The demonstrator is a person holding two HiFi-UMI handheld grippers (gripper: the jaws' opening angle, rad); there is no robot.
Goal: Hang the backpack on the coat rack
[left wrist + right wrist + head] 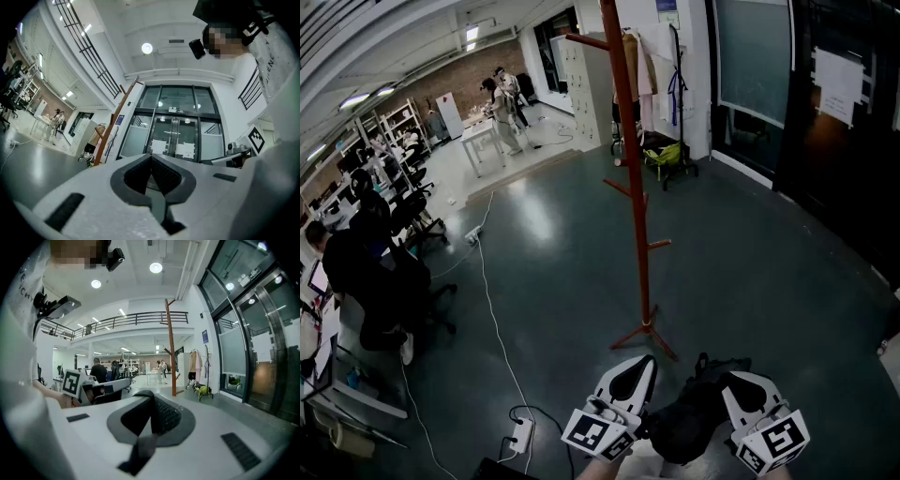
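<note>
The red-brown coat rack [633,169] stands on the dark floor ahead, bare pegs sticking out along its pole. It also appears in the left gripper view as the coat rack [111,129] and in the right gripper view as the coat rack [169,348]. A black backpack [689,422] hangs low between my two grippers, close to the rack's foot. My left gripper [645,364] [151,157] has its jaws pressed together at the bag's left side. My right gripper [734,379] [151,394] is shut on a black strap [140,448] running out between its pads.
A white power strip [522,433] and its cable lie on the floor at the left. People sit at desks [366,272] on the far left. A second rack with clothes [675,84] and a green bag [666,155] stand behind the coat rack. Glass doors [834,112] line the right.
</note>
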